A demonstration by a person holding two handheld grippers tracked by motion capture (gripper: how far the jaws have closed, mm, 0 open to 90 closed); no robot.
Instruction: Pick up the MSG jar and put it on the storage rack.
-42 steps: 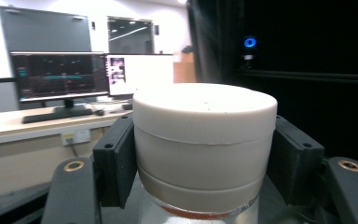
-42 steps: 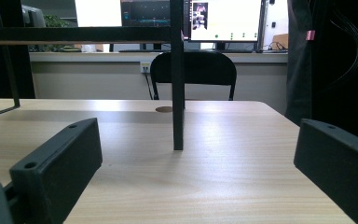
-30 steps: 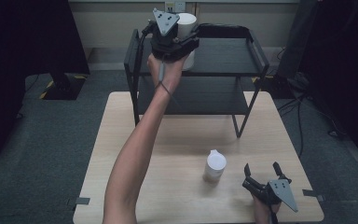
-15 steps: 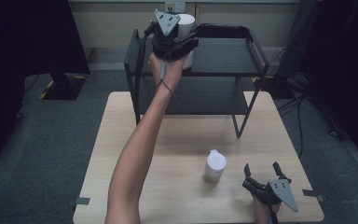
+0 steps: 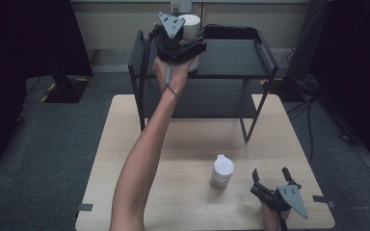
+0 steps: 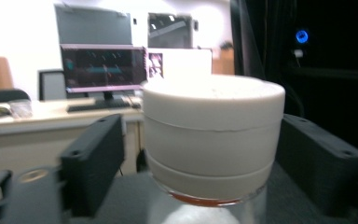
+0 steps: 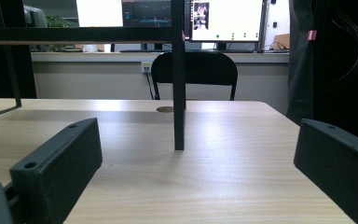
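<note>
Fingers [image 6: 93, 163] of the left gripper [image 5: 185, 45] are standing apart on either side of a white-lidded jar [image 6: 213, 135], a visible gap showing on the left side between pad and lid; on the right side it is harder to tell, so whether any contact is being made cannot be settled, but the jaws are not clamping. Between those fingers the jar is sitting upright, clear glass and a reddish band showing just under its lid, and in the high view it is resting on the top shelf of the black two-tier rack [image 5: 265, 55] at the far edge of the table [image 5: 125, 144]. An arm is reaching well forward and up to bring the gripper level with the lid, which would suit either taking the jar off the shelf or leaving it there; which one is not evident. Fingers [image 7: 58, 170] of the right gripper [image 5: 272, 180] are spread wide and holding nothing, lying low on the near right corner of the table, apparently parked while the other hand is working. Between and beyond them one black rack leg [image 7: 179, 74] is standing on the wood. Just to the left of those fingers, apart from them, a second white container [image 5: 221, 171] with a small spout-like top is standing upright on the table.
</note>
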